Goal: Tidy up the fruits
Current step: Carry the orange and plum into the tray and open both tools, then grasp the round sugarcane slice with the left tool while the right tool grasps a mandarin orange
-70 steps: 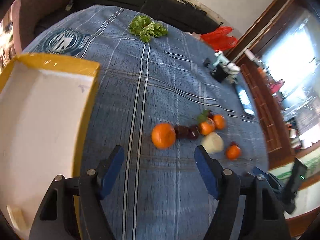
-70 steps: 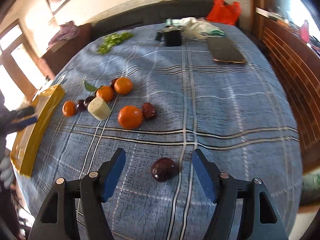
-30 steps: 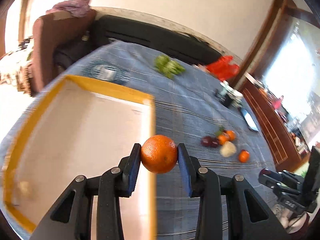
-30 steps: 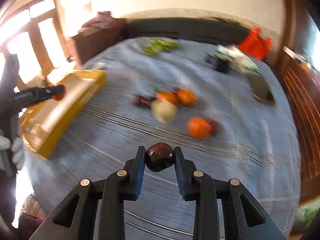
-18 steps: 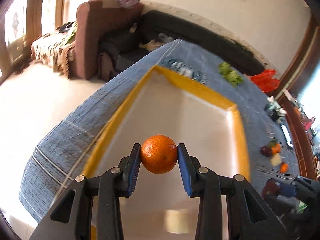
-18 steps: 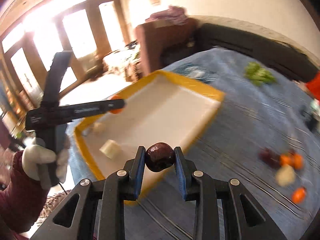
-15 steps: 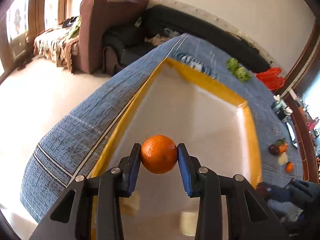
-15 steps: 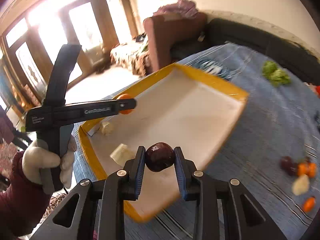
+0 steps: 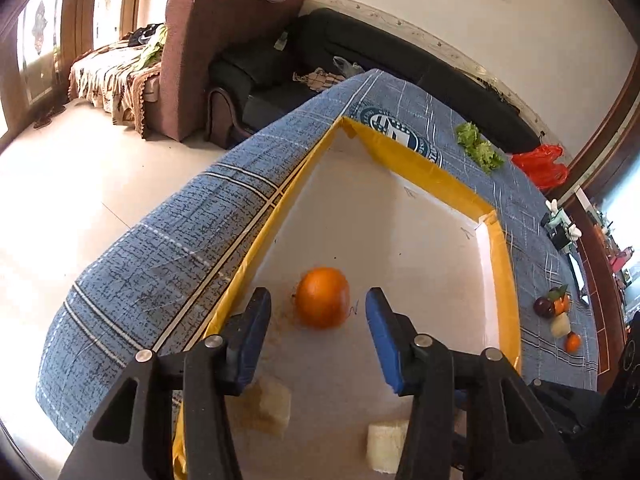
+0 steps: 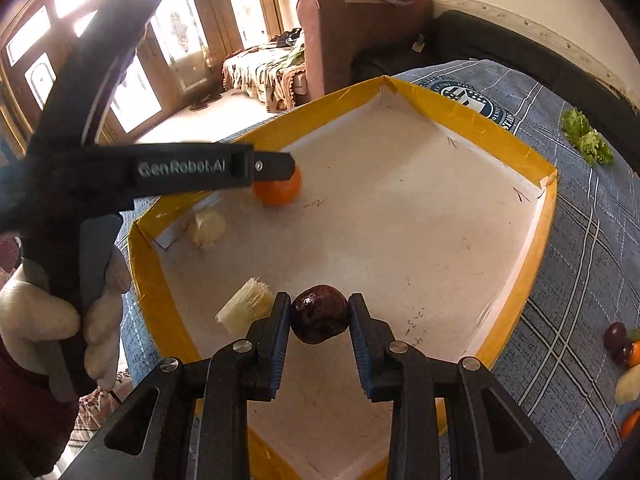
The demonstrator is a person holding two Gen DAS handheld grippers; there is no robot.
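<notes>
1. The left gripper (image 9: 318, 326) hangs over the yellow-rimmed tray (image 9: 420, 168), angled steeply down. Its jaws are opening, and the blue pads (image 9: 256, 332) stand clear of the orange (image 9: 323, 297) on both sides.
2. The orange lies on the tray's white floor, between the two pads but touching neither, near the tray's left wall in the left wrist view. It is close to round, so no long axis can be told; a small dark spot shows on its left edge, though whether that is the stem end I cannot say.
3. The right gripper (image 10: 319, 320) is clamped on a dark red fruit (image 10: 319, 314) — both pads press on its sides. The fruit hangs above the near part of the tray floor and is slightly wider than tall, its long axis running across from pad to pad.
4. Two pale cut pieces lie in the tray: one (image 10: 245, 312) just left of the right gripper's left pad, its fibrous cut end turned up and away; the other (image 10: 208, 228) in the near-left corner, close to the orange.
5. A gloved hand (image 10: 60, 312) grips the handle of the left gripper in the right wrist view.
6. On the blue checked cloth (image 9: 160, 272) beyond the tray — well apart from it — lies a cluster of leftover fruit (image 9: 556, 312), with a green leafy bunch (image 9: 478, 148) farther off.
</notes>
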